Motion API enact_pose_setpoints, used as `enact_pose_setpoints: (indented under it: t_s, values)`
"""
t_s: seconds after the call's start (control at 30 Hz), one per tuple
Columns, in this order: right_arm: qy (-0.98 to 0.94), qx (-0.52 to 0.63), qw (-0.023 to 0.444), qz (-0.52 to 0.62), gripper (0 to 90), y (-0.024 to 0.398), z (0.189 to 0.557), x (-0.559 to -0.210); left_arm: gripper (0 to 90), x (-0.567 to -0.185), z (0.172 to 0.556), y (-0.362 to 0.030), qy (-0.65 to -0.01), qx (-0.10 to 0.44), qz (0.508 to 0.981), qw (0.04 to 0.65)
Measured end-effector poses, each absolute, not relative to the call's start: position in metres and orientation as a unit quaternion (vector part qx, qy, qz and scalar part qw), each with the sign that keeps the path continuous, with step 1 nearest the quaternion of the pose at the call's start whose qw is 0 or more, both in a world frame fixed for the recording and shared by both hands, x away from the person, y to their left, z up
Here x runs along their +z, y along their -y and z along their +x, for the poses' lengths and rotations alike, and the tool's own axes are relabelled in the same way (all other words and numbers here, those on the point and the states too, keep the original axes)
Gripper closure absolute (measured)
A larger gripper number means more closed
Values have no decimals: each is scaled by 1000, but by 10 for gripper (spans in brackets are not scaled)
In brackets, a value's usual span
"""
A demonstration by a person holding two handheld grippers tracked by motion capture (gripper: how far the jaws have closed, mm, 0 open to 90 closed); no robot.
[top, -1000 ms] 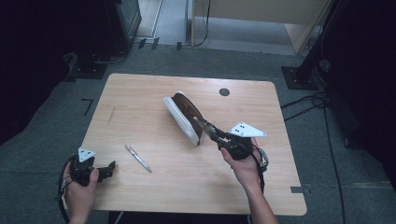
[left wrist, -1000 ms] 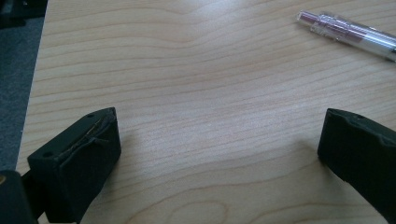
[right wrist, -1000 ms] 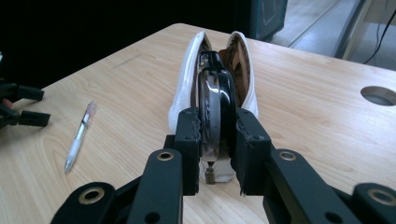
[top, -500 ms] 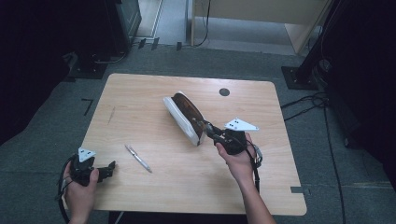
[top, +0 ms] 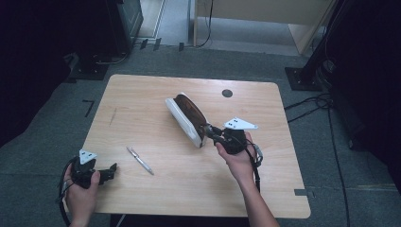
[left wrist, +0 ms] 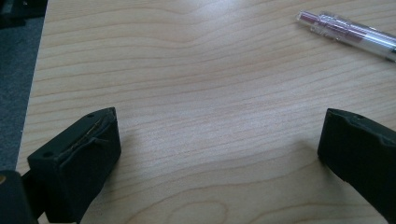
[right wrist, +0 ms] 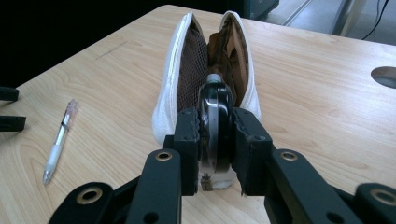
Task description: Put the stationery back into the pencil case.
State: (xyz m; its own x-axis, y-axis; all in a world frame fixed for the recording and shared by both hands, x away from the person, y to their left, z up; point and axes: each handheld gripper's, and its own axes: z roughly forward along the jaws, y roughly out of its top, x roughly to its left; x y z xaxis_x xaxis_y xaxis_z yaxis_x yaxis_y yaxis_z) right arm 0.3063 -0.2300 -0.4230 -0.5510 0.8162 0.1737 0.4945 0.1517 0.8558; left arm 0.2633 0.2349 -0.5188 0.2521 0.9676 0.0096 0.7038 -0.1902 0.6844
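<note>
Now, at the table — a pouch waits open for what the right hand brings.
Right gripper (right wrist: pixel 215 154): pinching a dark, rounded object with a metal band (right wrist: pixel 214 126) between its pads, pointed toward the far left.
Held object: upright on edge in the jaws, its far tip right at the near mouth of the pouch, possibly just inside.
Pouch (top: pixel 185 118): white, brown-lined, lying mid-table with its long axis running far-left to near-right; its opening (right wrist: pixel 219 51) gapes straight ahead of the right gripper, in line with it.
Nearer hand: the right, by far — the likely move is a push straight along the pouch's length.
Left gripper (top: pixel 105 172): spread wide over bare wood at the near left corner, holding nothing.
Pen (top: pixel 140 160): loose on the table, near-left of the pouch, clear of the path.
Table (top: pixel 142 90): a dark round grommet (top: pixel 227 93) at the far edge, well apart.
</note>
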Motion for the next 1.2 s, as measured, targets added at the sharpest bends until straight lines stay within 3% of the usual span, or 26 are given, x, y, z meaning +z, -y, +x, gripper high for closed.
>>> enact_pose_setpoints:
  t_s: [1.2]
  values:
    - [-726, 476, 190, 459, 742, 193, 348, -431, 0, -519, 263, -235, -567, 229, 737, 288]
